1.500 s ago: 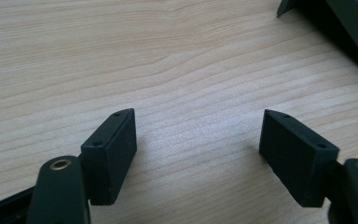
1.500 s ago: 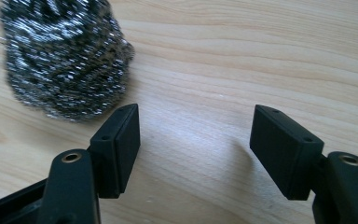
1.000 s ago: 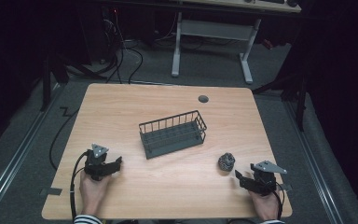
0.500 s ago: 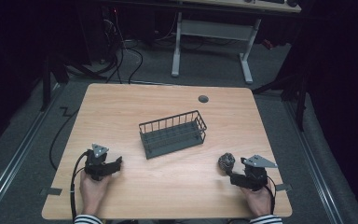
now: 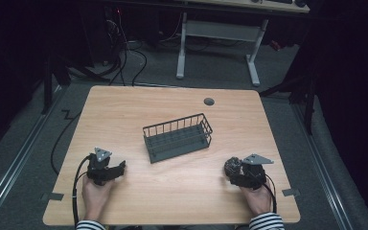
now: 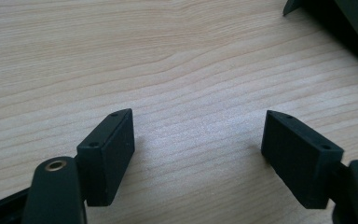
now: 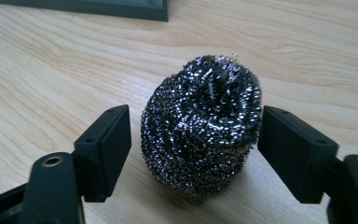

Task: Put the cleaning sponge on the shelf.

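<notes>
**benchwatcher:** So where's it at? The right tool (image 7: 193, 154) has the round, dark, shiny steel-wool scouring ball (image 7: 200, 123) sitting right between its two black jaws. They've just been closing in on it, but there's a sliver of gap on the left side and the right pad looks about at the wire, so I wouldn't call it clamped yet. The ball sits on the light wooden surface (image 5: 124, 115), near the front right corner in the high view (image 5: 233, 166).

**wirebrush_77:** Makes sense to straddle it that way. A springy wad like that gives when squeezed, so you want the pads square on its widest part, low to the surface, or it pops out. What's the other hand doing?

**benchwatcher:** Left tool (image 6: 198, 154) is parked near the front left corner (image 5: 106, 168), jaws apart with nothing but bare wood between them. Looks like it's just resting out of the way.

**wirebrush_77:** And the dark grey wire basket (image 5: 178, 138)?

**benchwatcher:** Middle of the surface, set at a slight angle, nothing in it that I can see. It's well apart from the ball, between the two hands and farther from the person. My guess is that's where the ball goes, since the open top is easy to drop into.
</notes>
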`<state>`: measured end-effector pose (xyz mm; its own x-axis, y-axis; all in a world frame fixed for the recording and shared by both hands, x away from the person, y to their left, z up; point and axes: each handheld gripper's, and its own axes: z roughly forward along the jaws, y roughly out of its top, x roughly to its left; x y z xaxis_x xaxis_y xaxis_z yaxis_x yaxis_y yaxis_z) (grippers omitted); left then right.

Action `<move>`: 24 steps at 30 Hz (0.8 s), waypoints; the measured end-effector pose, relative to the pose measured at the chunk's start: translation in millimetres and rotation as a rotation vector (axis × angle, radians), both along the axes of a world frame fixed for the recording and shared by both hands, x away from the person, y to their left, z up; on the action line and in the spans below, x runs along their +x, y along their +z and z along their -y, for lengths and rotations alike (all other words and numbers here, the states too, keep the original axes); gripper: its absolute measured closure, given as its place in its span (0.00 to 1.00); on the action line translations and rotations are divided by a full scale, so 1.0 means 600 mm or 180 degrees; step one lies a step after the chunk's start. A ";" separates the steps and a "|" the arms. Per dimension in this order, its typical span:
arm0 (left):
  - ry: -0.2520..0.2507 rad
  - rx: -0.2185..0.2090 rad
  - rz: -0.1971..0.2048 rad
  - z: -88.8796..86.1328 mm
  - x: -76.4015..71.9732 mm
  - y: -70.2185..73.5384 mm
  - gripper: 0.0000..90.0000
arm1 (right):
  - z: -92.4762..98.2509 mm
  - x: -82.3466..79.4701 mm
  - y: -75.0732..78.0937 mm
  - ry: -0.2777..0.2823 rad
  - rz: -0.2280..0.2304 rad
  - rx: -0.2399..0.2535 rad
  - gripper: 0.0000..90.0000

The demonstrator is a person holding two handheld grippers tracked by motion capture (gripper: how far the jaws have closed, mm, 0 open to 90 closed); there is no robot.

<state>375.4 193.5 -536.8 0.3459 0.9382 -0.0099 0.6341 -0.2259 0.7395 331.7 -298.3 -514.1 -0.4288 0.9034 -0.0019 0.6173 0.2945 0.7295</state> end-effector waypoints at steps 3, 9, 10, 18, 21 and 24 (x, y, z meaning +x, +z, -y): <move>-0.0002 -0.0002 -0.0004 0.000 0.000 0.000 0.29 | -0.001 0.002 -0.003 0.0017 -0.0028 -0.0012 0.34; 0.0000 -0.0006 -0.0002 0.000 0.000 0.000 0.29 | -0.002 0.000 -0.001 0.0023 -0.0028 -0.0021 0.40; 0.0000 -0.0005 -0.0001 0.000 0.000 0.000 0.29 | -0.001 -0.001 0.000 0.0026 -0.0033 -0.0008 0.41; -0.0002 -0.0002 -0.0001 0.000 0.000 0.000 0.28 | 0.000 -0.007 0.010 0.0041 -0.0050 0.0180 0.41; -0.0002 -0.0002 -0.0001 0.000 0.000 0.000 0.28 | -0.003 -0.007 0.014 0.0072 -0.0045 0.0208 0.41; -0.0013 -0.0005 -0.0002 0.001 0.000 0.000 0.28 | -0.009 -0.004 0.023 0.0137 -0.0023 0.0188 0.41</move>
